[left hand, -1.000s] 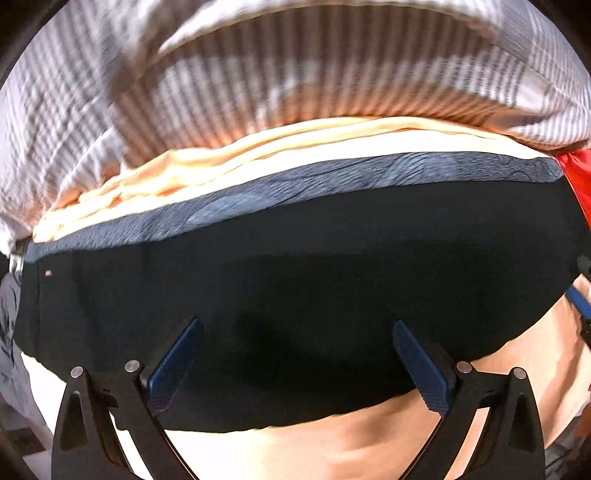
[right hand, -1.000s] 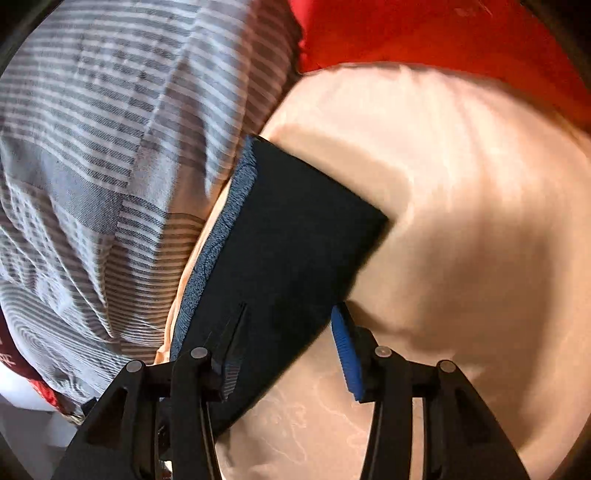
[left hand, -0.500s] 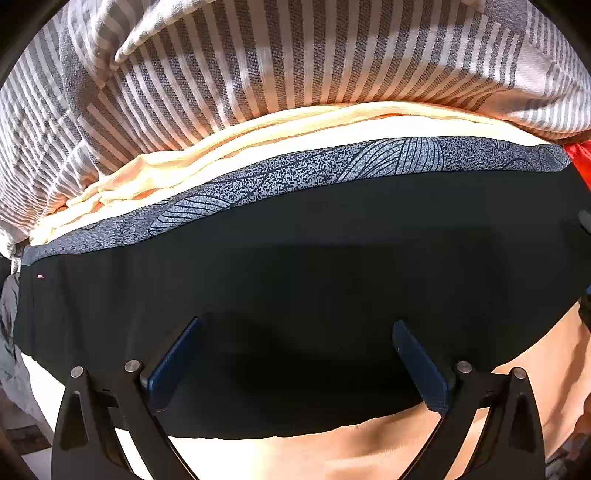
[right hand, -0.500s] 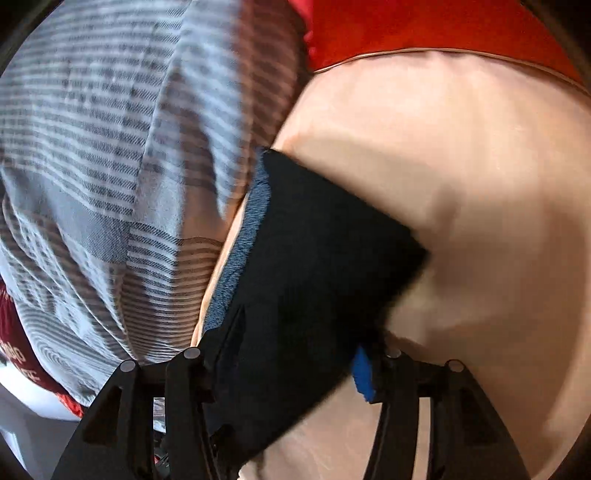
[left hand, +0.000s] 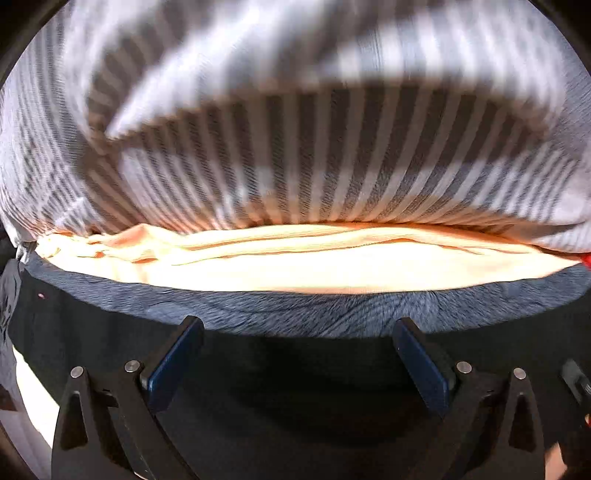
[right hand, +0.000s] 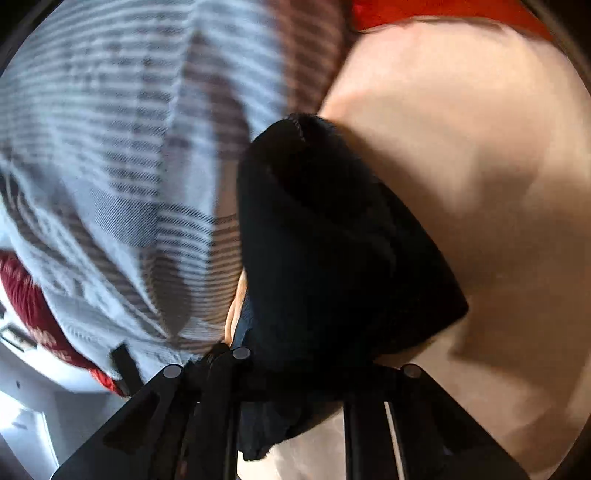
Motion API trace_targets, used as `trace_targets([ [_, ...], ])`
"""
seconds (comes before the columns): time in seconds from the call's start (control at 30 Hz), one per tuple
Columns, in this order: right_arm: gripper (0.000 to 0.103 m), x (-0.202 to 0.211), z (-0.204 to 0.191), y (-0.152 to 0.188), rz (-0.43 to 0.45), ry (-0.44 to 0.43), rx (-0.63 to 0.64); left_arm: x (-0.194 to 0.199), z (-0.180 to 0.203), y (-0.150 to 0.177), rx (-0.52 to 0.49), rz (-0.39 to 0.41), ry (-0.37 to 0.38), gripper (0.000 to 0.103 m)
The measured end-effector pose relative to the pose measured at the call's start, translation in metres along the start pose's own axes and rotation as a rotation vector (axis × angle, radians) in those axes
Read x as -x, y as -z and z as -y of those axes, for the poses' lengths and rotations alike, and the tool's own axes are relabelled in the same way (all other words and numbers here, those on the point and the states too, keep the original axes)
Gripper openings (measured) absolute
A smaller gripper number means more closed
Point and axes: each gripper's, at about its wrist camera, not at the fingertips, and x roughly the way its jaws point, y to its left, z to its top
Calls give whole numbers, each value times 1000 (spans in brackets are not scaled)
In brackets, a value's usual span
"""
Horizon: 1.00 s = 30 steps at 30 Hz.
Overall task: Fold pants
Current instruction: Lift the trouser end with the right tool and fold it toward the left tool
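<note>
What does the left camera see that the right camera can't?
Only the left view shows the open left tongs with blue pads over the pants, and the grey band along their edge. Only the right view shows the pants bunched up in the right tongs, plus a red cloth. Both show the black pants, the striped blanket and the cream sheet.
</note>
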Motion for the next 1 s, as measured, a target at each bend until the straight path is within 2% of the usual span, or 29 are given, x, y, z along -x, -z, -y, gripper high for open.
trace_targets([
  [0.07, 14, 1, -2, 1, -8, -6, 1, -27, 12, 3, -49, -37, -41, 103],
  [0.1, 14, 0, -4, 2, -10, -8, 3, -26, 10, 4, -21, 15, -23, 103],
  [0.17, 14, 0, -9, 3, -11, -14, 10, -27, 9, -1, -33, 2, -15, 103],
  [0.3, 14, 3, -32, 10, -3, -3, 66, -12, -2, 1, -83, -27, -6, 103],
  [0.43, 14, 3, -66, 22, 3, 33, 160, 12, -21, 32, -107, -24, 28, 103],
  [0.57, 14, -3, -107, 41, 7, 112, 291, -2, -28, 55, -147, -79, 29, 103],
  [0.6, 14, -5, -120, 48, 8, 149, 340, -2, -26, 70, -124, -63, 50, 103],
  [0.7, 14, -15, -156, 72, 16, 242, 487, -12, -39, 70, -58, -96, 128, 103],
  [0.73, 14, -18, -166, 80, 18, 262, 525, -12, -41, 68, -52, -108, 153, 102],
  [0.87, 14, -40, -205, 110, 13, 309, 642, -14, -71, 66, -67, -102, 196, 80],
  [1.0, 14, -68, -236, 144, -10, 338, 730, -3, -113, 66, -27, -90, 201, 80],
])
